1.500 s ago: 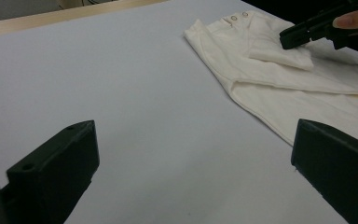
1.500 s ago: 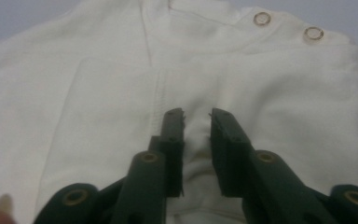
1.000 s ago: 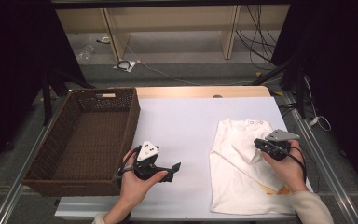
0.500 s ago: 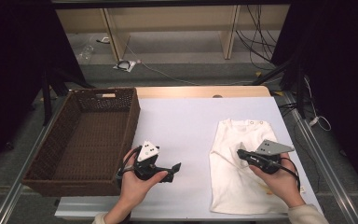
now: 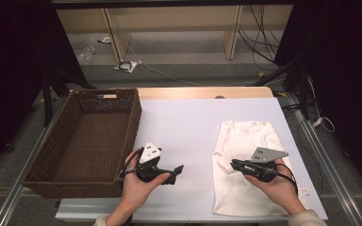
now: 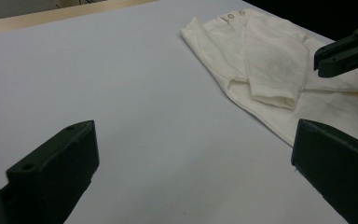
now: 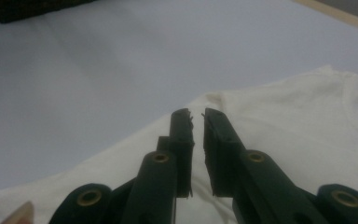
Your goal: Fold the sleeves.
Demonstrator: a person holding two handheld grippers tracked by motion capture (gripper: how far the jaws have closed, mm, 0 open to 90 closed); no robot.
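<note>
Two grippers sit over a white-covered table (image 5: 188, 122), each held in one of the person's hands. A cream shirt (image 5: 245, 141) lies flat on the right half of the table, folded lengthwise, its neckline with small snap buttons pointing away from the person. The right gripper (image 5: 234, 164) hangs low over the shirt's left part, near the folded sleeve (image 6: 272, 74), pointing toward the middle of the table; its jaws stand almost together with just a thin slit between them and no cloth in it — in the right gripper view (image 7: 196, 116) their tips hover above the shirt's edge. The left gripper (image 5: 178, 168) rests over bare table, well apart from the shirt and just beside the near right corner of a brown wicker basket (image 5: 52, 155), which stands on the table's left side. Its jaws are spread wide, holding nothing — in the left gripper view (image 6: 191, 154) only the tabletop lies between them, with the shirt farther off.
</note>
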